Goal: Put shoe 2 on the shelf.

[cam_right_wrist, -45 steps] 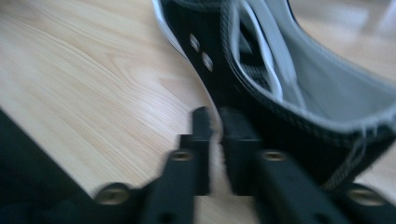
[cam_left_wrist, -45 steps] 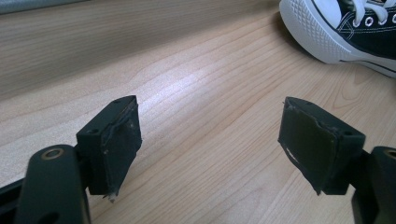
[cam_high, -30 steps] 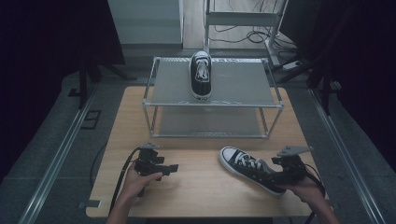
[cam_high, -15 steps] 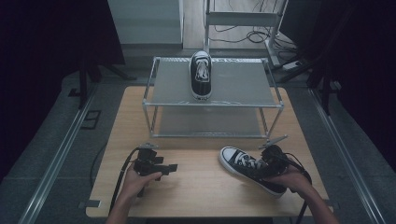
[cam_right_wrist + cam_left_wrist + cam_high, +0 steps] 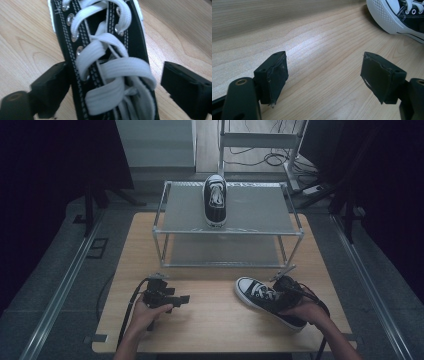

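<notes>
Since the earlier frames the right tongs (image 5: 283, 287) are no longer standing off at the counter's right edge; they are now sitting in over the heel half of the near shoe (image 5: 264, 299), and their jaws have just been opening, with the shoe between them. In the right gripper view the laced upper (image 5: 107, 65) is lying between the two black jaws: the left one is sitting just against the shoe's side, the right one is standing clear of it with bare wood showing in the gap, so the tongs are apart and not clamped on it. The shoe is lying on the counter (image 5: 210, 320) in front of the wire shelf (image 5: 292, 215), its white toe pointing toward the left tongs (image 5: 184, 299). Those are resting low over the wood, jaws apart with nothing between them; in the left gripper view the shoe's toe cap (image 5: 387, 17) is showing well beyond them. A second shoe (image 5: 215, 200) is standing on the shelf's top level.
</notes>
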Available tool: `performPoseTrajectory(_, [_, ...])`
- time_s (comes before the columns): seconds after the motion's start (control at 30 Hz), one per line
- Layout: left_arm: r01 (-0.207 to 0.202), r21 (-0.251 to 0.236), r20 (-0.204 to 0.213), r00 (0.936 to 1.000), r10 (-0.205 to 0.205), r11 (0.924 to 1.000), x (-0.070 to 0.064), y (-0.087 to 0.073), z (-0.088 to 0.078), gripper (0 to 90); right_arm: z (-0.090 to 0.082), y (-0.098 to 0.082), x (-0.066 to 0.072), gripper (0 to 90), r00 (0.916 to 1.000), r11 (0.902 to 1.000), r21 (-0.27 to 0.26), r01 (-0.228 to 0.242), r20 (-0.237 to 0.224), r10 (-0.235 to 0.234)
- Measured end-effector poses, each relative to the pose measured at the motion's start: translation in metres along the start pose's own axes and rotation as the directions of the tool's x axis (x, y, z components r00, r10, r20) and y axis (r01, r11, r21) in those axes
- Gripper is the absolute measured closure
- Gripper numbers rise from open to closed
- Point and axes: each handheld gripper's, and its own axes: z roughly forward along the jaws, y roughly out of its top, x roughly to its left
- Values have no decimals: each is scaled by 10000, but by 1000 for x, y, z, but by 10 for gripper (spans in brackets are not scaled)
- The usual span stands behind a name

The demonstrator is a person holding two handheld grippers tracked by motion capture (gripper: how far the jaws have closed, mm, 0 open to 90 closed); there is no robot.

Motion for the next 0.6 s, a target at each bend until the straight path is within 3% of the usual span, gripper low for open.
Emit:
performPoseTrajectory(0.23, [22,6,-12,10000,-22,10000,1,0,0,217,10,4,4,51,9999,9972,728,143,-52,-139])
performPoseTrajectory(0.33, [45,2,-10,10000,-45,10000,1,0,0,217,17,5,6,86,9993,9929,1147,323,134,-341])
performPoseTrajectory(0.5, [120,-62,-2,9999,-120,9999,3,0,-2,218,15,5,3,120,9992,9929,1130,375,-176,-358])
performPoseTrajectory(0.6, [134,-26,-10,9999,-134,9999,4,-1,-1,218,13,5,-1,126,9992,9943,1069,22,-398,20])
